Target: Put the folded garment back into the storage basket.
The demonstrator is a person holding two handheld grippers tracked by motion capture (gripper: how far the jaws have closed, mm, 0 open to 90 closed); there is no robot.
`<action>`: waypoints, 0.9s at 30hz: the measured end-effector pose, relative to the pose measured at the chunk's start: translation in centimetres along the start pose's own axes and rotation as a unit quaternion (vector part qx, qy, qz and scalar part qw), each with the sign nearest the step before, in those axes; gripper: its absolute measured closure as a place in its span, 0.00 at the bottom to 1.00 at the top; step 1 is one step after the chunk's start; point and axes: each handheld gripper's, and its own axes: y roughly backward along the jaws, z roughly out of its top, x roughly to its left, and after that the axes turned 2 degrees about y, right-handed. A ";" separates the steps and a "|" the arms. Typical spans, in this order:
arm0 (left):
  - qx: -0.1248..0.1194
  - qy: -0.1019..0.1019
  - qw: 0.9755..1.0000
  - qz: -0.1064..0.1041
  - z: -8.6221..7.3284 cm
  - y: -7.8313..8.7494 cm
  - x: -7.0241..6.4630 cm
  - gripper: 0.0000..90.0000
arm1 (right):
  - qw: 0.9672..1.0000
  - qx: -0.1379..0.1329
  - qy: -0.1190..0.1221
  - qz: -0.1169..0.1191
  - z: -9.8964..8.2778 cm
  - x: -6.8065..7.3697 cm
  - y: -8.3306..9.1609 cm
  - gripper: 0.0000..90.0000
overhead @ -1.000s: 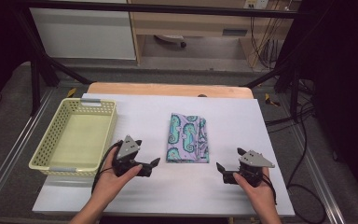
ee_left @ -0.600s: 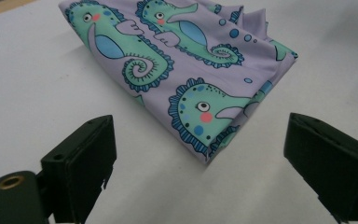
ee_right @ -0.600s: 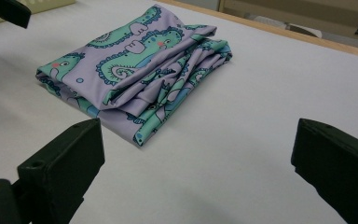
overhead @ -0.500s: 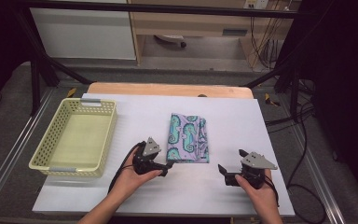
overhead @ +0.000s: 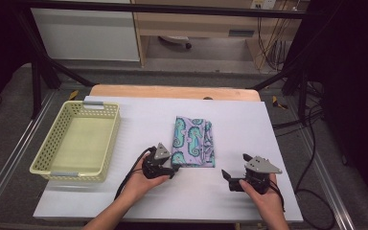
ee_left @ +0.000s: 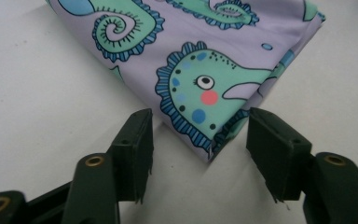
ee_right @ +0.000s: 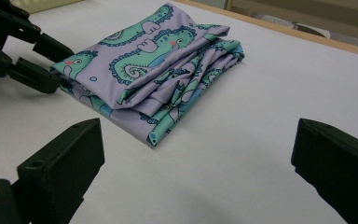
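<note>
A folded lilac cloth (overhead: 194,141) printed with green seahorses lies in the middle of the white table. My left gripper (overhead: 174,167) is at its near left corner. In the left gripper view that corner of the cloth (ee_left: 205,70) sits between the two jaws of my left gripper (ee_left: 200,144). The jaws have just been closing, and a gap still shows on each side of the fabric. My right gripper (overhead: 226,176) rests near the front right, wide open and empty, aimed at the cloth (ee_right: 154,70). In the right gripper view, the left gripper (ee_right: 58,65) is at the cloth's far corner.
A pale yellow plastic basket (overhead: 76,141) with nothing in it stands at the table's left side. The white tabletop (overhead: 239,124) ends in a wooden strip (overhead: 172,91) at the back. Dark frame legs and cables stand beyond the table.
My left gripper has moved right and down from beside the basket to the cloth's near left corner, and its jaws have narrowed around that corner. The right gripper has stayed put.
</note>
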 end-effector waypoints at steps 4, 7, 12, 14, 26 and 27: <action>-0.004 -0.005 1.000 0.001 0.1 -0.1 -0.1 0.60 | 1.000 0.002 0.005 0.001 0.0 0.1 -0.1 0.03; -0.007 -0.014 1.000 -0.006 0.1 -0.1 -0.3 0.81 | 1.000 0.005 0.006 0.001 -0.2 0.1 -0.2 0.03; 0.000 0.006 1.000 -0.011 0.2 0.0 -0.2 0.97 | 1.000 0.004 0.004 0.002 -0.2 0.1 0.1 0.03; 0.003 0.005 1.000 -0.011 0.2 0.2 -0.3 0.98 | 1.000 0.004 0.004 0.002 -0.2 0.2 0.1 0.03; 0.028 -0.013 0.999 -0.026 -1.2 2.6 -1.3 0.98 | 1.000 0.009 0.016 0.010 0.0 0.8 -0.2 0.03; 0.028 -0.012 0.999 -0.027 -1.5 2.9 -1.3 0.98 | 1.000 0.008 0.017 0.010 0.0 0.8 -0.1 0.03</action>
